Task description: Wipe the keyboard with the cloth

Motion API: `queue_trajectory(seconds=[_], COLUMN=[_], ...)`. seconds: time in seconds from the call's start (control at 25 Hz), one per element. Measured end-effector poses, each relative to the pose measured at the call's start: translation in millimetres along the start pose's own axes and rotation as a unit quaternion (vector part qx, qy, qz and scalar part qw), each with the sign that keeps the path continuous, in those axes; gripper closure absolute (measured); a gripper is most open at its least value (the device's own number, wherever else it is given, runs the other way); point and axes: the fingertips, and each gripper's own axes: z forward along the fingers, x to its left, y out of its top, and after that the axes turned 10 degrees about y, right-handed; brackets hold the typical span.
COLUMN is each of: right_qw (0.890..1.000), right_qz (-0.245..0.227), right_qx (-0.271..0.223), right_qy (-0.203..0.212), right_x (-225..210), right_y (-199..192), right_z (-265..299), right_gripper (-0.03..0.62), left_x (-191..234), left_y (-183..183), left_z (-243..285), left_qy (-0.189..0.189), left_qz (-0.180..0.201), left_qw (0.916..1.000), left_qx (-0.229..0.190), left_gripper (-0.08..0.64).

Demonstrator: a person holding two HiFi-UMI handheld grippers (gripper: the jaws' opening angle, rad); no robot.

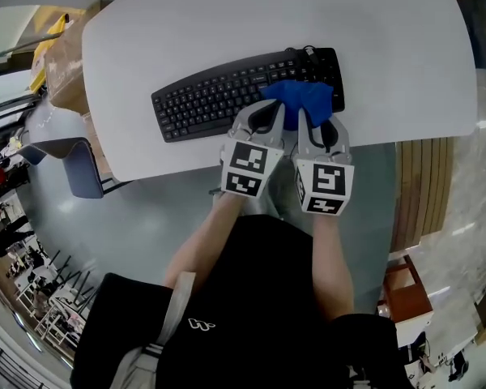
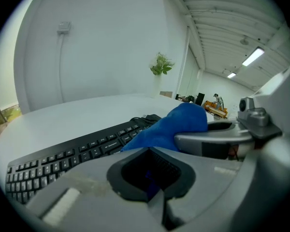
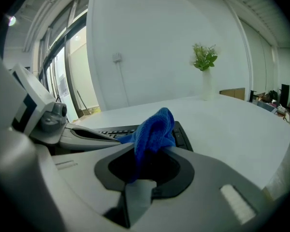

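Note:
A black keyboard [image 1: 211, 100] lies slanted on the white table [image 1: 373, 47]. A bunched blue cloth [image 1: 301, 100] rests on the keyboard's right end. Both grippers stand side by side at the table's near edge. The left gripper [image 1: 267, 113] and right gripper [image 1: 314, 120] each reach the cloth's near side. In the right gripper view the cloth [image 3: 154, 129] runs down into my shut jaws [image 3: 140, 170]. In the left gripper view the cloth [image 2: 176, 127] rises past my shut jaws [image 2: 152, 178], with a sliver of blue between them. The keyboard [image 2: 63, 161] stretches off to the left.
A potted plant [image 3: 204, 57] stands at the table's far side. A cardboard box [image 1: 65, 63] and a grey chair [image 1: 73, 160] sit left of the table. A wooden cabinet [image 1: 421, 185] stands at the right.

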Motion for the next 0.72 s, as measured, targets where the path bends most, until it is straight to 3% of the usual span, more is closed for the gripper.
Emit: queue_trajectory(seconds=[0.44, 0.72], right_qw=[0.998, 0.995], right_qz=[0.010, -0.008], right_qx=[-0.023, -0.036], right_qy=[-0.053, -0.095], right_x=[-59, -82], right_y=[20, 47], right_z=[-23, -35], right_gripper=[0.514, 0.515], left_x=[-44, -23], left_y=[33, 61], left_z=[22, 11], left_qy=[-0.055, -0.033], left_qz=[0.005, -0.012], left_qw=[0.9983, 0.9978], left_qx=[-0.016, -0.056], left_gripper=[0.563, 0.563])
